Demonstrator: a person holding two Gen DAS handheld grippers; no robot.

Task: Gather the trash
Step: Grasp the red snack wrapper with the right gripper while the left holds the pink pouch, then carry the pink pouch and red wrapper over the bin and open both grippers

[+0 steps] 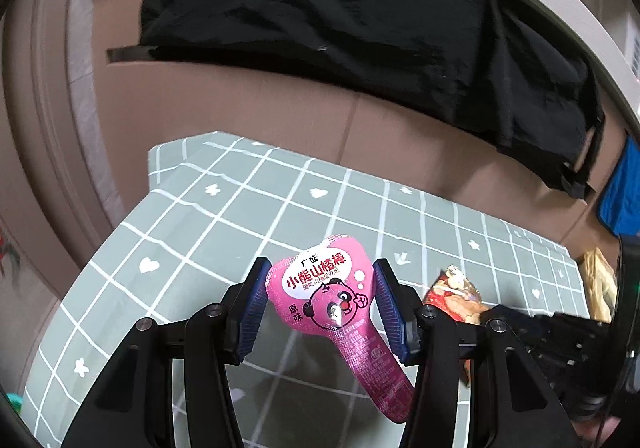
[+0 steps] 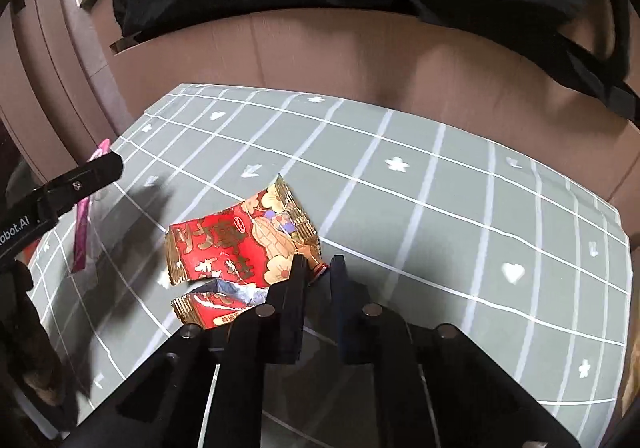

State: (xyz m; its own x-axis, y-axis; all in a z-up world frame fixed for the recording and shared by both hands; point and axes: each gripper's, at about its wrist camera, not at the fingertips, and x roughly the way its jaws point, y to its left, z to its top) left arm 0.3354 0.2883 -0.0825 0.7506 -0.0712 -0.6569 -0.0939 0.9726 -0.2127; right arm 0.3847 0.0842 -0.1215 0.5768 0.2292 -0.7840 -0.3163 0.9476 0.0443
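Right, plenty of open tablecloth (image 2: 440, 188) out there: grey-green, white grid, little hearts and flowers, bare across the whole far and right side in the right wrist view. Ends at the back just short of a brown cardboard box (image 2: 320, 56), with a black cloth (image 1: 320, 16) draped over the top of it. Drops away at a rounded corner on the far left, next to a brownish moulded panel (image 1: 48, 88). Tight on that side, roomy in the middle.

Over to the left gripper (image 1: 320, 262): angled down toward the cloth, blue pads (image 1: 256, 308) set fairly wide and pressing on the broad head of a pink candy wrapper (image 1: 320, 288). Carries it clear of the table, the narrow tail hanging back toward the camera. Seen from the other side too, dangling pink above its own shadow at the left edge.

And the right gripper (image 2: 318, 260): pitched down more steeply, fingers drawn nearly together, nipping the near right corner of a red snack wrapper (image 2: 240, 244). Lies torn open near the middle of the cloth, gold-edged, silver lining showing at the rip, a loose flap folded under toward the camera. Sits just right of the left gripper, near but apart.
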